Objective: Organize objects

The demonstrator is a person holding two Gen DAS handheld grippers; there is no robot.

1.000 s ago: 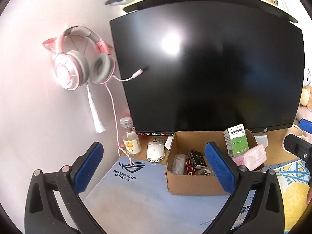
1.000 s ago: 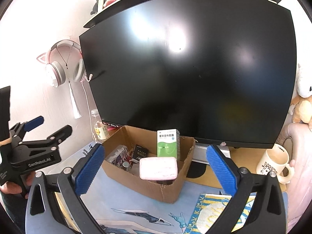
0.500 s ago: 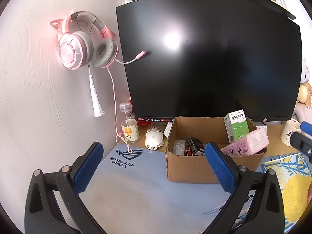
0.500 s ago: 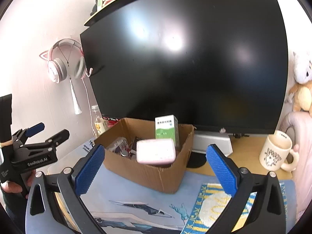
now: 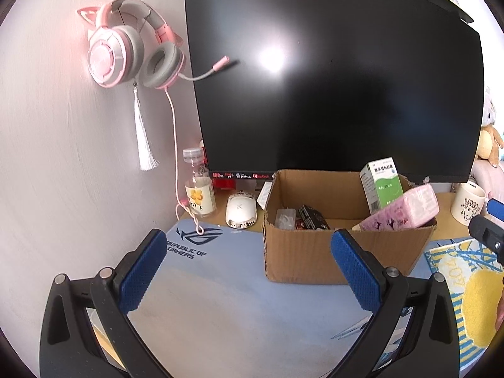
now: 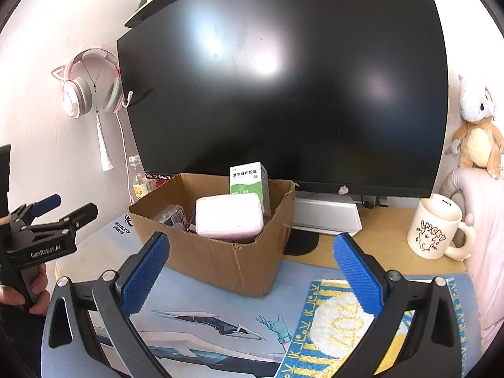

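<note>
Big black monitor (image 5: 337, 88) was off, pink cat-ear headset (image 5: 132, 50) hung on the wall beside it, plus a white mug (image 6: 436, 225) and plush toy (image 6: 477, 132) off right.

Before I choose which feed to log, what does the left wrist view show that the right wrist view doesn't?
Only the left wrist view shows the white mouse beside the box. Only the right wrist view shows the plush toy and the monitor stand. Both share the cardboard box, green medicine box, pink tissue pack, headset and mug.
</note>
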